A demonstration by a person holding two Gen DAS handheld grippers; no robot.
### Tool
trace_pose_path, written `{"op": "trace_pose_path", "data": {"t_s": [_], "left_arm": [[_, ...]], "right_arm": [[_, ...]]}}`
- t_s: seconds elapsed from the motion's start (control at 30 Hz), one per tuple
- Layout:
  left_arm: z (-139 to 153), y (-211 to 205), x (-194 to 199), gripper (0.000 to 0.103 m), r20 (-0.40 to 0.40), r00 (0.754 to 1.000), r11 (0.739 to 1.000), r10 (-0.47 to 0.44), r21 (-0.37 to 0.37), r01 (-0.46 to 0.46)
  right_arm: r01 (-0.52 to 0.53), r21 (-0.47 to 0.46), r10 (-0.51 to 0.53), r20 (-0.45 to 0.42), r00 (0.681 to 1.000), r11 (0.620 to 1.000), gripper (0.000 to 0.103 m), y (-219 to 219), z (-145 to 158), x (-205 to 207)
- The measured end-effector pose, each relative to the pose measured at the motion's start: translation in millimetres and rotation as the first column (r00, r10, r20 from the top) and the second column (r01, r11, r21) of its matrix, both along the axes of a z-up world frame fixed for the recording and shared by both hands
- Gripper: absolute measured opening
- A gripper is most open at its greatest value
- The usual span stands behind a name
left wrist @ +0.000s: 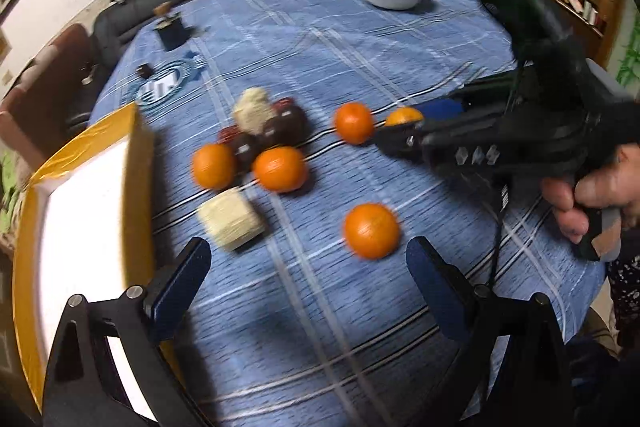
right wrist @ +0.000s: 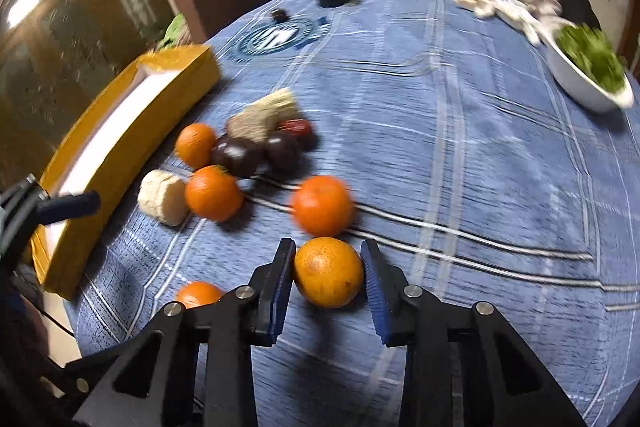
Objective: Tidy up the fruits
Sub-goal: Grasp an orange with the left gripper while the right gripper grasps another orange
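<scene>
Gripping with my right gripper [right wrist: 328,277], I have the round, dimpled orange fruit [right wrist: 328,271] between the two blue pads at lower centre of the right wrist view, the jaws drawn in until both pads look to be pressing its flanks; I judge it held, sitting on or just above the blue plaid tablecloth [right wrist: 460,155]. To do this step well I would keep the squeeze even across the widest part, lift straight up before swinging, and clear the brighter orange [right wrist: 322,205] just beyond it, which looks close enough to be knocked rolling. Further out, toward left of centre, lie two more oranges, dark plum-like fruits [right wrist: 240,155] and pale netted foam sleeves [right wrist: 164,201], clustered and touching. The yellow-walled, white-lined box [right wrist: 120,143] along the left edge is, I guess, where the fruit goes. My left gripper [left wrist: 308,259] stands wide apart and empty at the bottom of its own view, near another orange [left wrist: 372,230].
</scene>
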State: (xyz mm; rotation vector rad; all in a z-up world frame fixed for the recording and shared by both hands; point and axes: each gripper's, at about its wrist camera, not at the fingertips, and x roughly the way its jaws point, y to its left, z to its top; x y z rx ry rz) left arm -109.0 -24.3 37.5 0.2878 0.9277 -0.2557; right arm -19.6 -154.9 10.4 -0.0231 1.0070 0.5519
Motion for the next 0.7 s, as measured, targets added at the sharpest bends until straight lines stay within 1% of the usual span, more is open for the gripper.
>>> {"op": "trace_pose_path", "data": {"t_s": [0.03, 0.07, 0.1, 0.17, 0.2, 0.3, 0.33, 0.43, 0.5, 0.57, 0.63, 0.7], "left_arm": [[-1.2, -5.1, 2.9, 0.095, -0.008, 1.000, 1.000, -0.006, 0.009, 0.006], [-4.4, -9.8, 6.0, 0.088, -0.020, 1.000, 1.000, -0.006, 0.013, 0.006], [-7.1, -12.8, 7.9, 0.084, -0.036, 0.999, 1.000, -0.009, 0.007, 0.009], [-15.3, -20.7, 13.8, 0.066, -0.074, 0.997, 1.000, -0.022, -0.002, 0.022], [-17.0, -21.8, 19.2, 0.065, -0.095, 0.995, 1.000, -0.030, 0.005, 0.030], [-24.3, -28.4, 24.6, 0.055, -0.129, 0.990, 0.998, -0.056, -0.034, 0.052], [-26.3, -30.3, 24.1, 0.048, -0.140, 0.988, 0.996, -0.071, -0.053, 0.064], [-27.6, -31.6, 21.7, 0.043, -0.110, 0.989, 0.995, -0.096, -0.048, 0.091], [-27.8, -30.5, 19.7, 0.043, -0.108, 0.989, 0.994, -0.097, -0.062, 0.091], [-29.1, -28.3, 16.4, 0.038, -0.093, 0.991, 0.993, -0.100, -0.066, 0.094], [-28.9, -27.1, 15.3, 0.037, -0.084, 0.992, 0.994, -0.095, -0.069, 0.090], [-29.0, -25.0, 14.7, 0.033, -0.078, 0.993, 0.994, -0.090, -0.073, 0.084]], "right_arm": [[0.019, 0.051, -0.018, -0.020, 1.000, 0.999, 0.034, -15.1, 1.2, 2.2], [0.032, 0.081, -0.029, -0.031, 0.999, 0.996, 0.034, -24.8, 2.8, 3.1], [0.045, 0.116, -0.041, -0.036, 0.999, 0.992, 0.034, -36.8, 4.6, 3.7], [0.059, 0.165, -0.052, -0.042, 0.998, 0.985, 0.034, -52.2, 7.3, 4.8], [0.065, 0.184, -0.057, -0.048, 0.997, 0.981, 0.034, -58.4, 7.4, 4.4], [0.081, 0.240, -0.069, -0.061, 0.996, 0.967, 0.034, -73.9, 7.5, 3.9], [0.089, 0.263, -0.073, -0.069, 0.995, 0.961, 0.034, -78.9, 6.8, 4.1], [0.114, 0.335, -0.087, -0.092, 0.992, 0.936, 0.034, -88.6, 1.1, 8.3], [0.115, 0.362, -0.084, -0.101, 0.991, 0.925, 0.034, -89.4, -1.7, 10.5], [0.122, 0.381, -0.079, -0.127, 0.989, 0.916, 0.034, -87.2, -7.1, 13.2], [0.128, 0.383, -0.082, -0.134, 0.988, 0.915, 0.034, -85.1, -10.2, 14.7], [0.132, 0.383, -0.087, -0.135, 0.987, 0.914, 0.034, -85.0, -12.6, 14.9]]}}
